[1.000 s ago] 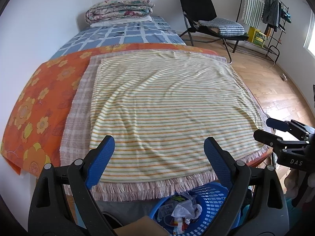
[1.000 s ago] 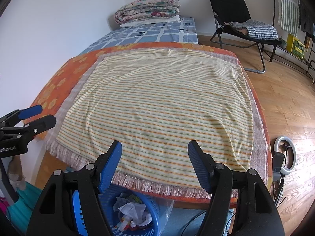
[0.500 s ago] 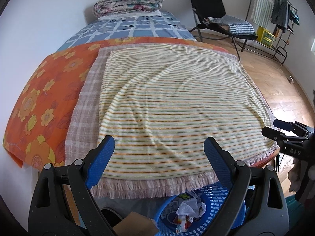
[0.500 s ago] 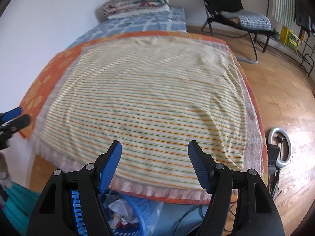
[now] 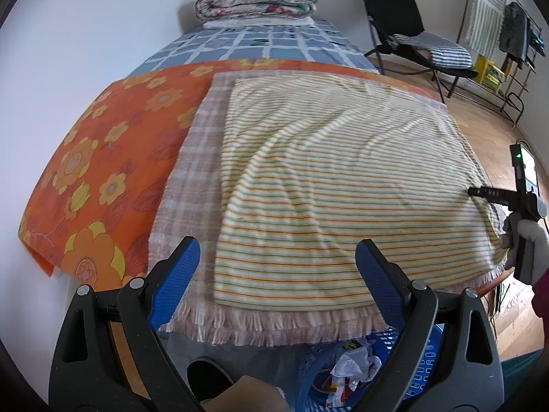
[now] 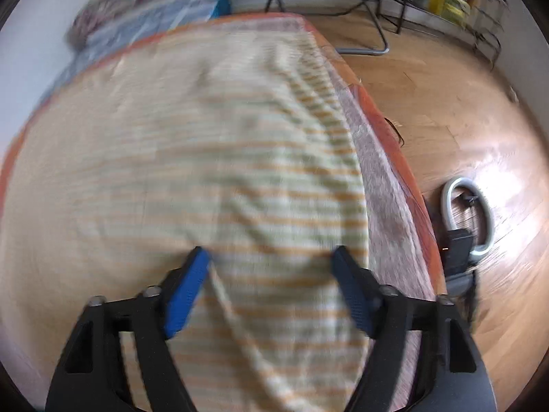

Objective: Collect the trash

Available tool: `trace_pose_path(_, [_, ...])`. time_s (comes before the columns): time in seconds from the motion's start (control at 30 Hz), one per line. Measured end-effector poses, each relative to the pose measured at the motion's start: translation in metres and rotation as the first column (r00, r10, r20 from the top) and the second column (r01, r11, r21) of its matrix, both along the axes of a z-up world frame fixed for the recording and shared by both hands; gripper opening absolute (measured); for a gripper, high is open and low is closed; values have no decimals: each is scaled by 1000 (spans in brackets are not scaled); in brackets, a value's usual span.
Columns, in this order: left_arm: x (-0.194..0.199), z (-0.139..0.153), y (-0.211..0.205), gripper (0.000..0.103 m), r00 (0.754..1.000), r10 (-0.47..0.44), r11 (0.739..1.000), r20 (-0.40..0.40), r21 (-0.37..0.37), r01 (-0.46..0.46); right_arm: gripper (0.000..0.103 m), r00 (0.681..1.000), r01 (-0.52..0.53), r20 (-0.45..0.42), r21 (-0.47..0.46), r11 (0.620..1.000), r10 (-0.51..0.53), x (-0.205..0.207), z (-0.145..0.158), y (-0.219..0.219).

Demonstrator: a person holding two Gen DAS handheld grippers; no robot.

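Note:
A blue plastic basket [image 5: 423, 353] with crumpled paper and wrappers [image 5: 353, 365] stands on the floor at the foot of the bed, below my left gripper [image 5: 276, 267]. That gripper is open and empty, hovering over the bed's near edge. My right gripper [image 6: 269, 276] is open and empty, low over the striped yellow blanket [image 6: 206, 158]; its view is motion-blurred. It also shows at the right edge of the left wrist view [image 5: 514, 199], over the blanket's right edge. No loose trash shows on the bed.
An orange flowered sheet [image 5: 103, 158] and a folded quilt [image 5: 255, 0] lie on the bed. A black chair [image 5: 405, 31] and a clothes rack [image 5: 504, 34] stand on the wooden floor. A ring light [image 6: 466, 216] lies by the bed. A dark shoe [image 5: 206, 377] sits beside the basket.
My right gripper has swung forward and down over the blanket, toward its right edge; the basket has left its view. My left gripper has moved slightly closer to the bed.

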State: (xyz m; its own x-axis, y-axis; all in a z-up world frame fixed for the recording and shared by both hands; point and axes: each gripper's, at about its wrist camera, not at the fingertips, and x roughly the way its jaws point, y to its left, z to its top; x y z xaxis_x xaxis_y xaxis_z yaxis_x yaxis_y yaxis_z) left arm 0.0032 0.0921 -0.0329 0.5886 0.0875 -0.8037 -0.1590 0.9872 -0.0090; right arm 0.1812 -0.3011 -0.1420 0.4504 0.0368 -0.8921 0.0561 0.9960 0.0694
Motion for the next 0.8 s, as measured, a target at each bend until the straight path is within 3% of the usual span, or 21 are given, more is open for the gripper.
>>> trace_pose_path(0.1, [0, -4, 7, 94, 1000, 13, 1000, -8, 3, -13, 88, 999, 12, 31, -5, 1000, -12, 7, -2, 2])
trace_pose_path(0.17, [1, -6, 10, 94, 1000, 18, 1000, -12, 1, -18, 101, 999, -9, 47, -19, 1000, 10, 7, -6, 8])
trace_pose_path(0.2, [1, -7, 11, 94, 1000, 20, 1000, -16, 2, -20, 103, 998, -18, 52, -29, 999, 19, 8, -8, 11])
trace_pose_path(0.37, [0, -10, 16, 94, 999, 28, 1000, -24, -1, -28, 103, 996, 8, 93, -29, 1000, -5, 9, -10, 11])
trace_pose_path(0.47, [-1, -12, 20, 94, 999, 32, 999, -28, 0, -32, 103, 982, 20, 187, -30, 999, -14, -6, -14, 11])
trace_pose_path(0.7, [0, -26, 45, 94, 998, 30, 998, -59, 49, -27, 103, 982, 19, 190, -30, 999, -13, -6, -13, 12])
trace_pose_path(0.8, [7, -40, 74, 94, 992, 67, 998, -109, 24, -65, 103, 982, 19, 190, -30, 999, -13, -5, -13, 11])
